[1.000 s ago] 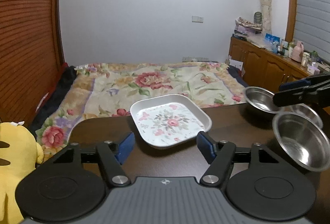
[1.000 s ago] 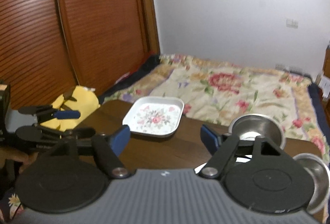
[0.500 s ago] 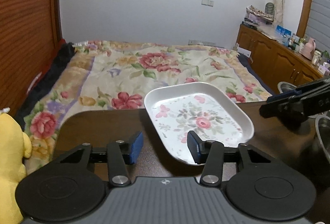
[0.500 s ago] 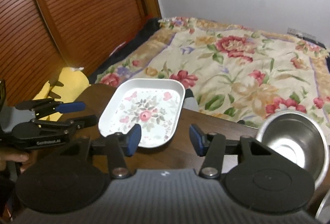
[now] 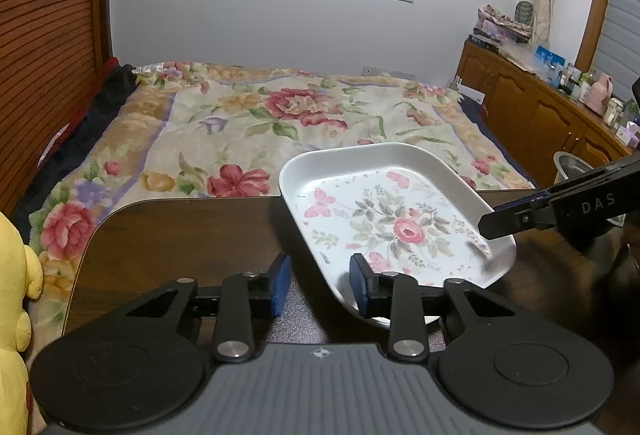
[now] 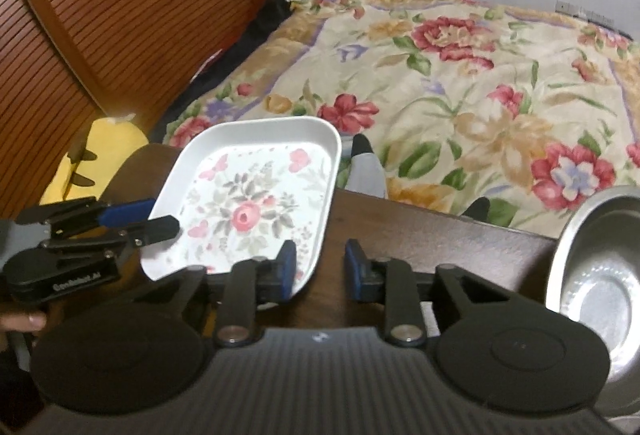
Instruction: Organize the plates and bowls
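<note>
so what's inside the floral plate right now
The floral plate holds no food or dish, only its printed roses and butterflies. The left gripper straddles its near rim and the right gripper straddles the opposite rim, each hiding a bit of it.

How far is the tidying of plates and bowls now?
Nothing looks sorted yet. In hand: the left hand-held gripper and right hand-held gripper each straddle a rim of the floral plate, jaws open. Left: gripping it, then the steel bowl.
</note>
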{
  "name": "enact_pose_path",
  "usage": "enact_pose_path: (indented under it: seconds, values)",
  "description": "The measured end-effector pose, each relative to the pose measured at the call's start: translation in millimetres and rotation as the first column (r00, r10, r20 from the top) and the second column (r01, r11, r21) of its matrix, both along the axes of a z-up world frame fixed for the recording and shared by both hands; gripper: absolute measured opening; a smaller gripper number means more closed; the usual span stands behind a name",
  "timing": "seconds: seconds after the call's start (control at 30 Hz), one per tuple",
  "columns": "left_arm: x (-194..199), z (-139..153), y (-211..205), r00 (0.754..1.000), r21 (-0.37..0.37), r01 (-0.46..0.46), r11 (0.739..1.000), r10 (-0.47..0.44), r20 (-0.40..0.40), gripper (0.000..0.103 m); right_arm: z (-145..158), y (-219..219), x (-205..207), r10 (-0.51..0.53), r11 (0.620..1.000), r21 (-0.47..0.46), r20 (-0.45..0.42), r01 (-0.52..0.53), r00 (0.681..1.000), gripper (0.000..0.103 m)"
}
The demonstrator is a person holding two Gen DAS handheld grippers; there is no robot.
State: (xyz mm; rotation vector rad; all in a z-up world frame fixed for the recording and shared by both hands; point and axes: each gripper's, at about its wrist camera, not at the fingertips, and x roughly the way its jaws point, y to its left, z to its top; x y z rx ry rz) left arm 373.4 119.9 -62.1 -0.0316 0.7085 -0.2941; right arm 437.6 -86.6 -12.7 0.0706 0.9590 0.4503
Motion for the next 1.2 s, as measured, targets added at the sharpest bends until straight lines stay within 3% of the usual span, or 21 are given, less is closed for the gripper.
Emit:
enact_pose_path:
  seconds: [0.27, 0.33, 0.6, 0.8, 1.2]
  values:
    - [1.0, -0.9, -1.6, 1.0, -0.005, 0.004, 1.0, -0.004, -0.004, 0.017, -0.6, 8.5, 4.5, 0.019, 0.999, -0.041, -0.002, -0.019, 1.0, 0.02]
    - [1.3, -1.1, -3.1, 1.0, -0.001, 0.002, 1.0, -0.002, -0.003, 0.017, -1.8, 9.0, 6.0, 0.024, 0.999, -0.042, -0.011, -0.025, 1.0, 0.01]
    - [-4.0, 3.6, -2.7, 1.0, 0.007, 0.015, 1.0, -0.015, -0.019, 0.017, -2.5, 8.3, 4.5, 0.052, 0.998, -0.029, -0.026, -0.053, 0.998, 0.011]
    - [-23.9, 27.1, 0.4, 0.999, 0.015, 0.022, 1.0, -0.022, 0.023, 0.017, 6.2, 5.8, -7.1, 0.065, 0.998, -0.009, -0.013, -0.065, 0.998, 0.011]
    - [-81.3, 80.0, -5.1, 0.991, 0.016, 0.038, 0.999, -0.039, 0.124, 0.017, 56.6, -2.0, -53.3, 0.057, 0.998, 0.014, 0.087, -0.059, 0.995, 0.011]
